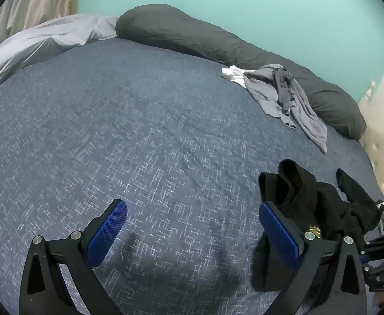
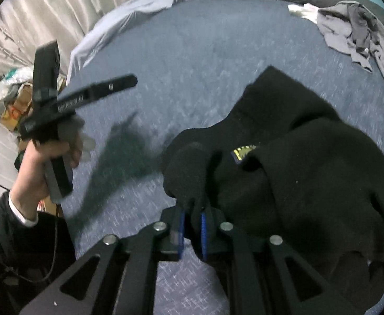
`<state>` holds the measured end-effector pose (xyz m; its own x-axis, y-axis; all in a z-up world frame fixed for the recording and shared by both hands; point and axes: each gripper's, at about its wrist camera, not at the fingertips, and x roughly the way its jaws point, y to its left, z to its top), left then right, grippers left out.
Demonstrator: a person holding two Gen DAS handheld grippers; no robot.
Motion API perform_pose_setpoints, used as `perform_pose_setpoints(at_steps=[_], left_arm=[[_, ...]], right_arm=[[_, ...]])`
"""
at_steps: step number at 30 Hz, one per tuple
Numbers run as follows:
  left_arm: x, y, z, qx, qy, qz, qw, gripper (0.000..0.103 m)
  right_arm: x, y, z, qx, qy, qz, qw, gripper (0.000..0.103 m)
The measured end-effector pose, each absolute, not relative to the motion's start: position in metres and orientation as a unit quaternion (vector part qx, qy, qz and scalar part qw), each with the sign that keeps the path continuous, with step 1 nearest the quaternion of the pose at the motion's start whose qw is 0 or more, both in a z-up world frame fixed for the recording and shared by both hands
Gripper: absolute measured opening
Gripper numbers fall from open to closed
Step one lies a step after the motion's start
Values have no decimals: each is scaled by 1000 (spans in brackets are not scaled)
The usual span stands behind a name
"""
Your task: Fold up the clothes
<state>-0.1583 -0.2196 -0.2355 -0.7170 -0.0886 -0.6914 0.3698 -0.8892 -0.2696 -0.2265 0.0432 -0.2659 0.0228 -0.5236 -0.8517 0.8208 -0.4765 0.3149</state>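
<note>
Nearest the lens, the right tongs (image 2: pixel 192 233) pinch a bunched fold of the soft, matte black garment with a small yellow label (image 2: pixel 297 173), their 2 blue pads nearly together, probably to drag it onto open bed for spreading. The garment slumps in thick folds on the blue woven bedspread (image 1: pixel 139 131). The left tongs (image 1: pixel 192 233) gape wide, holding nothing. A crumpled grey clothes pile (image 1: pixel 283 97) waits near the long dark pillow (image 1: pixel 192 36).
</note>
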Motion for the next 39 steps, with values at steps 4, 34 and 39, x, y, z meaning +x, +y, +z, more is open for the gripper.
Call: perform_pose_setpoints(at_steps=[4,34,39], left_arm=[[-160,-216,-236,356,197,-905,122,103],[-165,-214,-247,372,212,-897,108,103],[-165,-214,-247,371,215,-897,107,103]], right_arm=[[-228,62,-251,518,123,-685,497,29],[-383,-17,-282,518,226,-707,426,56],[-373,-22,-289,515,247,-691,442,56]])
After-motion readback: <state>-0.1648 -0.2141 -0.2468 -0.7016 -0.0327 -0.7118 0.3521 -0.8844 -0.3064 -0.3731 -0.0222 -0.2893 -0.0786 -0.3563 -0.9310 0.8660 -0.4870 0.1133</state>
